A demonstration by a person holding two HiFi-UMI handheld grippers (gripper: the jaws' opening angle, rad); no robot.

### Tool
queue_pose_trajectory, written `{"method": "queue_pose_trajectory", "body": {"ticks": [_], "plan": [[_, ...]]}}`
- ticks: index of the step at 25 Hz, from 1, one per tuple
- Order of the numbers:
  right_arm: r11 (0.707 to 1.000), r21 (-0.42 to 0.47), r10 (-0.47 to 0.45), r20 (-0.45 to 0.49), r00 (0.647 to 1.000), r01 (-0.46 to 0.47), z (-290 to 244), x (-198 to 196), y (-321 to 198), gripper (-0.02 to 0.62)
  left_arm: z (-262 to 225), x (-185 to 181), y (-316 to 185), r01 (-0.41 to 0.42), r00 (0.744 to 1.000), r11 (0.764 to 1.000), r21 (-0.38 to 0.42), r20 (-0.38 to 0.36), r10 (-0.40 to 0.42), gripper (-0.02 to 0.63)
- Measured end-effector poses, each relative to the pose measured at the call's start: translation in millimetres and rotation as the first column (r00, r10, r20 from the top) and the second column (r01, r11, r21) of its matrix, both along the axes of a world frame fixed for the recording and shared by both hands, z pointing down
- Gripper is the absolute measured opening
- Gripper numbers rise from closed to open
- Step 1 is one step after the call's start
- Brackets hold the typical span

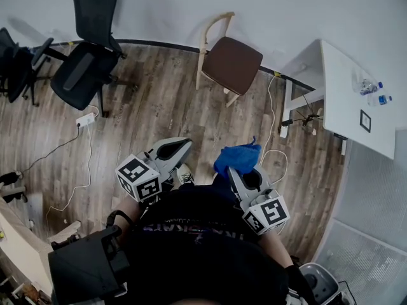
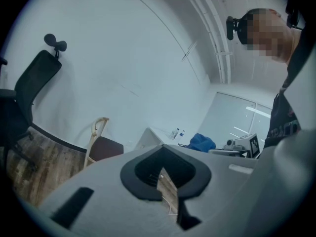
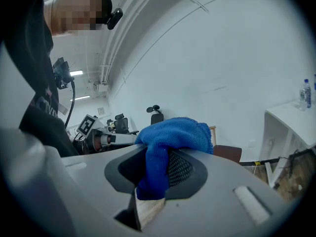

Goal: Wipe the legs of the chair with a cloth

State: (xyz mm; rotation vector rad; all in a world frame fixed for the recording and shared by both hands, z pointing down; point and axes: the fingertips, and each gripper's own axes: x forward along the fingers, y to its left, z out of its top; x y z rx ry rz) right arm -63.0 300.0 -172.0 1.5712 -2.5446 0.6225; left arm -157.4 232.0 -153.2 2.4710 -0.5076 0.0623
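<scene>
Black office chair (image 1: 84, 65): far left on the wood floor (image 1: 146, 113); a second dark one beside it, cut off by the picture edge.
Left claw (image 2: 164, 153): shut, tips together, holding nothing; just a thin strip of floor seen through the gap; marker cube seen only from the head view.
Chair (image 1: 232, 62): straight ahead by the wall, well apart from both claws; pale wood back on the left, brown seat sticking out to the right.
Chair legs (image 1: 231, 98): mostly hidden under the seat from above; in the left gripper view, lower parts hidden behind the claw's grey body.
Cloth (image 3: 173, 135): blue, bunched up on top, one end hanging down between the jaws, long way up and down; from above just a crumpled lump poking toward the chair.
Right claw (image 1: 240, 172): closed on the cloth; tips covered by it in the head view.
Tabletop (image 1: 356, 107): white, far right, beside the chair.
Bottles (image 1: 371, 88): two on the tabletop, too small to make out.
</scene>
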Motion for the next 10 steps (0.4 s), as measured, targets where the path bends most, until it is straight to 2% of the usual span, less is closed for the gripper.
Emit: {"method": "queue_pose_trajectory", "body": {"ticks": [3,10], "plan": [[1.0,0.0,-0.01,-0.01,1.0,0.01,-0.3,-1.9,1.8,0.098,-5.3,-10.0,-12.2,0.035,0.999,0.999,0.027,0.005,-0.036,0.008],[1.0,0.0,-0.004,-0.009,1.0,0.004,0.4,-6.0,4.7,0.098,0.0,-9.6,-2.1,0.025,1.0,1.0,0.005,0.001,-0.025,0.008]]}}
